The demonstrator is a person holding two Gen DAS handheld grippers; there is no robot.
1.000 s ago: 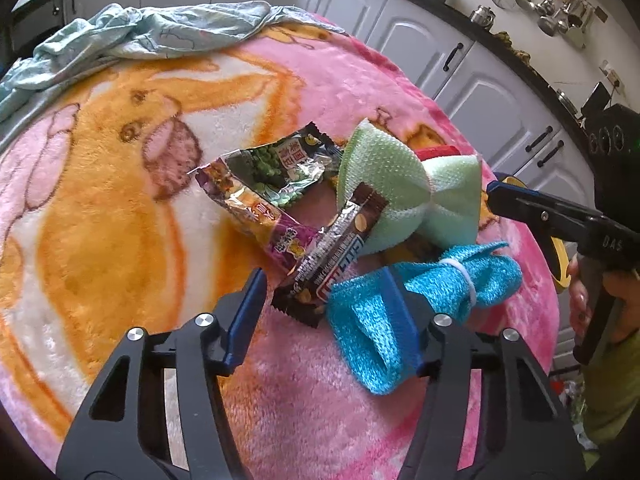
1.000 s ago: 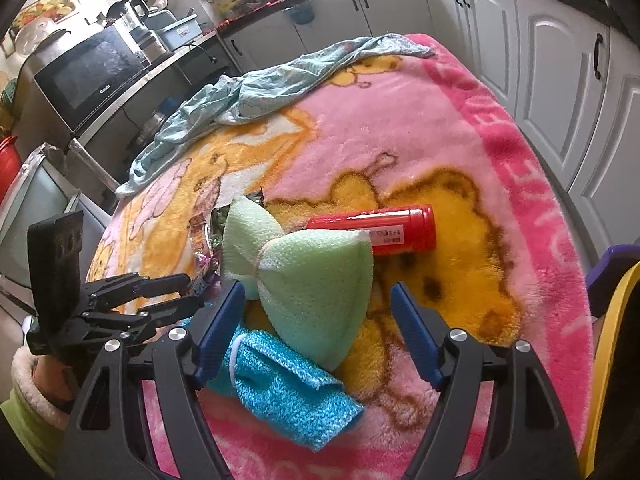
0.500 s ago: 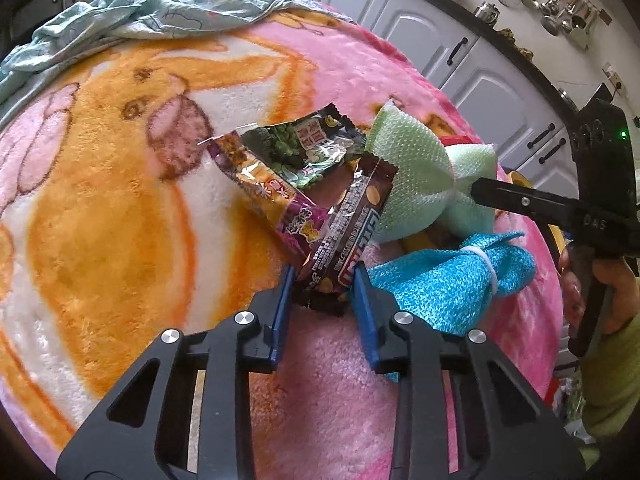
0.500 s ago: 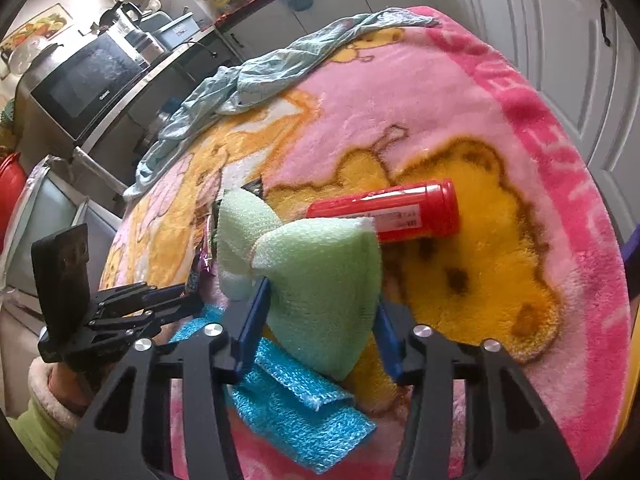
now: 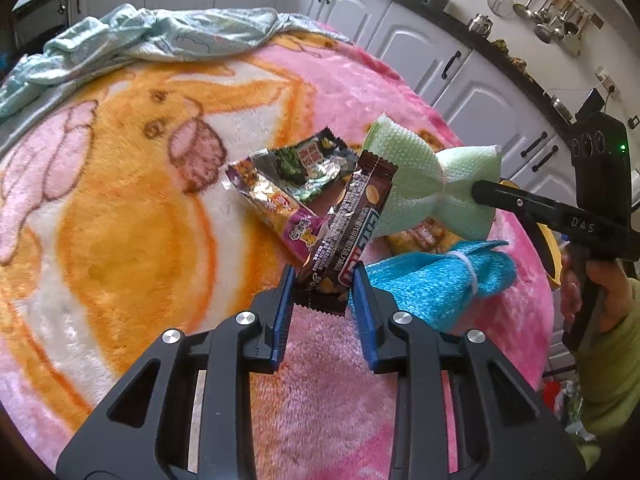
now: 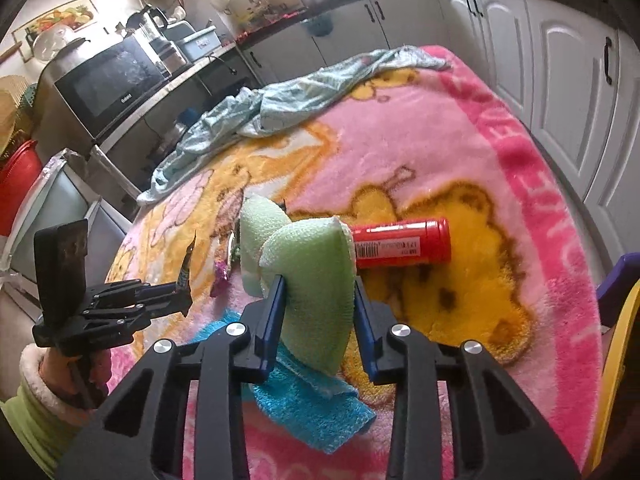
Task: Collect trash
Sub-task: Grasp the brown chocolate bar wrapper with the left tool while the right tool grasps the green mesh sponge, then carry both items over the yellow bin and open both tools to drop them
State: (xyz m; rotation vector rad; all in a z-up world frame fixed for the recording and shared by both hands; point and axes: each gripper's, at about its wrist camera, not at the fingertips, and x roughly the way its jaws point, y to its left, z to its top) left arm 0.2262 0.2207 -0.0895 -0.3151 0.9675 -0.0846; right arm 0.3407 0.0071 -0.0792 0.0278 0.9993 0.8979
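Note:
A brown chocolate-bar wrapper (image 5: pixel 352 216) stands tilted up off the blanket, its lower end pinched by my left gripper (image 5: pixel 323 276), which is shut on it. Behind it lie a green snack wrapper (image 5: pixel 308 168) and a purple one (image 5: pixel 276 208). A pale green sponge cloth tied like a bow (image 6: pixel 312 280) sits between the pads of my right gripper (image 6: pixel 319 284), whose jaws are closing and squeeze one lobe. The left wrist view shows the same green cloth (image 5: pixel 416 184) with the right gripper (image 5: pixel 480 192) at its side. In the right wrist view, the left gripper (image 6: pixel 182 300) is at the left.
A blue tied cloth (image 5: pixel 432 280) lies under the green one. A red tube (image 6: pixel 400 242) rests on the pink and orange blanket (image 5: pixel 120 220). Crumpled light blue fabric (image 5: pixel 160 36) covers the far edge. White cabinets (image 6: pixel 568 92) run along the right.
Both pairs of jaws have closed from wide open. The left took hold of the brown wrapper and tipped it up; the right closed on the green cloth.

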